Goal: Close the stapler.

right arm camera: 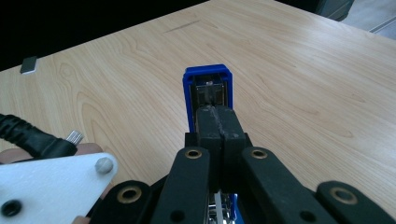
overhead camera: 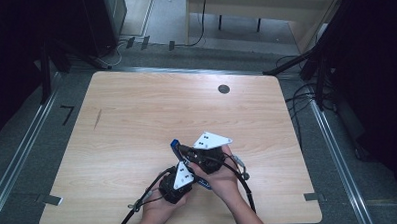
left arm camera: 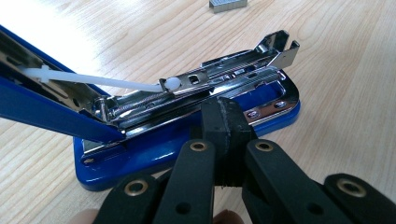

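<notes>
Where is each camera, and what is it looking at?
High view: sits above the table, looking forward and down; both forearms, left hand-held gripper and right hand-held gripper.
Left gripper view: rides the left hand-held gripper, looking along its shut jaws at the opened blue stapler; staple strip beyond.
Right gripper view: rides the right hand-held gripper, looking along shut jaws at the stapler's lid.
Shared: the stapler, the table.

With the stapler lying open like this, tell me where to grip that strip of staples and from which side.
Grip the strip of staples across its two long flat sides, coming straight down from above. It lies flat on the bare table, apart from the open blue stapler, so only its sides give the fingers a hold; the ends look too narrow.
</notes>
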{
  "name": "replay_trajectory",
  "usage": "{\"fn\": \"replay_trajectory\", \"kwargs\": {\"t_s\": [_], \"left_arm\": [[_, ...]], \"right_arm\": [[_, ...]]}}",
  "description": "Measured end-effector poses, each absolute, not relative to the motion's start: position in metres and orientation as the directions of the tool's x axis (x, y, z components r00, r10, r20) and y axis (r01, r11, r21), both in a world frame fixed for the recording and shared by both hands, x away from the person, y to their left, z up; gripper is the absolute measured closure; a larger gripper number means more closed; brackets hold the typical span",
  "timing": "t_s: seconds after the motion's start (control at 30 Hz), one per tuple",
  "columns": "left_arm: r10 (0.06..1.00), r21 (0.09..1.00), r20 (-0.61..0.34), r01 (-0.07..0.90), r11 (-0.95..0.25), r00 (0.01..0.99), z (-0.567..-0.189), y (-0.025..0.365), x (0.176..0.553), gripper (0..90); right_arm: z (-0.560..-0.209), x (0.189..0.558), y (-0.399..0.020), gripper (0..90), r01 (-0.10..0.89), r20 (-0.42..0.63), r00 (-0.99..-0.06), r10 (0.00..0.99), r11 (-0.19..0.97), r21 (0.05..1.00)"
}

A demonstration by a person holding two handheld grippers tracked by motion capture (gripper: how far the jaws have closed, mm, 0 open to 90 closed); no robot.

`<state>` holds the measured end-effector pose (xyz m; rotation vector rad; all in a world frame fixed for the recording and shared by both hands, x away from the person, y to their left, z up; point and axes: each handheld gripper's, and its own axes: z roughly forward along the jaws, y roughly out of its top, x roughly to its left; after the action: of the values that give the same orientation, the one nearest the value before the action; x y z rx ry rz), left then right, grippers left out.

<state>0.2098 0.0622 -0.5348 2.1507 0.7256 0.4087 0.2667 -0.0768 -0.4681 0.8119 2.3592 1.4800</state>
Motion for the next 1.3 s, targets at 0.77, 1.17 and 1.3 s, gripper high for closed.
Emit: {"fn": "replay_trajectory", "kwargs": {"t_s": [0.77, 1.17, 1.3], "left_arm": [[0.618, 0.784, 0.048, 0.354, -0.51, 0.785, -0.535, 0.062, 0.209, 90.0], [0.616, 0.785, 0.044, 0.354, -0.509, 0.786, -0.535, 0.062, 0.209, 90.0], [0.616, 0.785, 0.048, 0.351, -0.51, 0.786, -0.535, 0.062, 0.209, 90.0]], "right_arm": [[-0.477, 0.286, -0.056, 90.0, 0.376, 0.134, -0.828, 0.544, 0.362, 0.853], [-0.487, 0.297, -0.053, 90.0, 0.425, 0.182, -0.828, 0.531, 0.381, 0.821], [-0.491, 0.3, -0.05, 90.0, 0.44, 0.191, -0.829, 0.525, 0.404, 0.802]]}}
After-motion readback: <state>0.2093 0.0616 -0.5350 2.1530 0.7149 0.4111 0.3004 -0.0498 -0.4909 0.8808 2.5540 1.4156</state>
